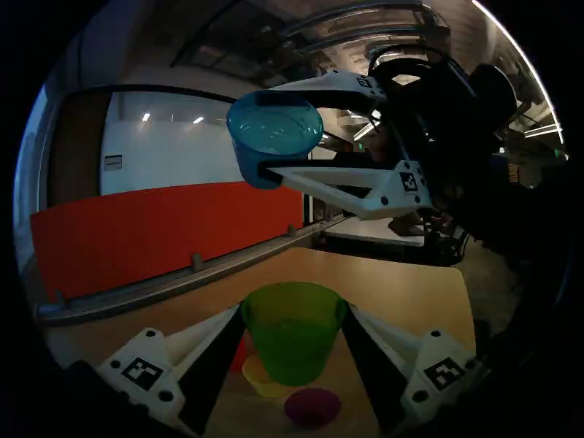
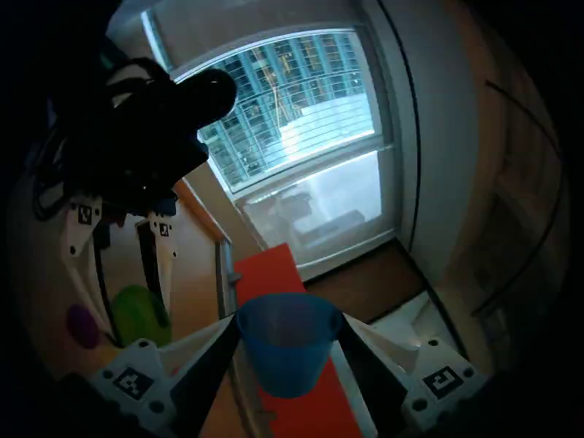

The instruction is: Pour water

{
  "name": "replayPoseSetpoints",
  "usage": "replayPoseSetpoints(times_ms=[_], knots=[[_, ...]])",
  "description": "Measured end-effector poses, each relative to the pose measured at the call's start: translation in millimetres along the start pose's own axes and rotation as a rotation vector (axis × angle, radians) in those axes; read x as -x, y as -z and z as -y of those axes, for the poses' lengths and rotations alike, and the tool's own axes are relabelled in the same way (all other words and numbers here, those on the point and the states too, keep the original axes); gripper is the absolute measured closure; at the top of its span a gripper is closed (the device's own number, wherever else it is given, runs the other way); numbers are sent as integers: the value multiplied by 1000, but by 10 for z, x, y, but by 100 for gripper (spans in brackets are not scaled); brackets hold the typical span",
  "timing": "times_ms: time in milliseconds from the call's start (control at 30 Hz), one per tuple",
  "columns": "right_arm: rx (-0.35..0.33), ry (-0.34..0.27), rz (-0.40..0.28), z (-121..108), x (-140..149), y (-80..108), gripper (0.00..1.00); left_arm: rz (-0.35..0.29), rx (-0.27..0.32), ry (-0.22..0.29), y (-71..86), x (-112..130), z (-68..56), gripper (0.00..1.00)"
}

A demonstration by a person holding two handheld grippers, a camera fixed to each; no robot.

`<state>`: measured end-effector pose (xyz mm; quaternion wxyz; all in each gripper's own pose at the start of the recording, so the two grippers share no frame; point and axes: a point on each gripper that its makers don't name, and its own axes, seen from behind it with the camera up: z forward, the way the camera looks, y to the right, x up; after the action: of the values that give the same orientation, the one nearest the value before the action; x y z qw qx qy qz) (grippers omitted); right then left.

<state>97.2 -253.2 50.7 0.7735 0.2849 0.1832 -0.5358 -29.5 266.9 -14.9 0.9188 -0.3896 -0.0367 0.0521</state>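
Blue cup (image 2: 286, 358), pinched between the right gripper's (image 2: 288, 325) fingers, hangs tilted, higher than the green cup (image 1: 294, 350). The left gripper (image 1: 294, 320) pinches that one above a wooden table (image 1: 394, 285), over a yellow cup (image 1: 261, 376) and a purple cup (image 1: 312, 406).

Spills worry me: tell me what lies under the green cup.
Under the green cup in the left gripper lies a yellow cup on the table, its far side covered. A purple cup sits nearer the camera. A red thing is mostly hidden behind the gripper.
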Motion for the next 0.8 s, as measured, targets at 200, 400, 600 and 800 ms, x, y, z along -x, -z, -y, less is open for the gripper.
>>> replayPoseSetpoints(times_ms=[200, 400, 600, 800], knots=[[-18, -249, -15, 74, -26, 76, 7, 6, -7, -11, 13, 3, 20, 11], [-51, -490, -37, 150, -131, 138, 7, 3, -14, -11, 18, -16, 42, 12], [-80, -686, -40, 236, -173, 162, 7, 0, -21, -17, 32, -36, 48, 11], [-94, -863, -28, 262, -152, 155, 7, -1, -33, -18, 46, -46, 83, 11]])
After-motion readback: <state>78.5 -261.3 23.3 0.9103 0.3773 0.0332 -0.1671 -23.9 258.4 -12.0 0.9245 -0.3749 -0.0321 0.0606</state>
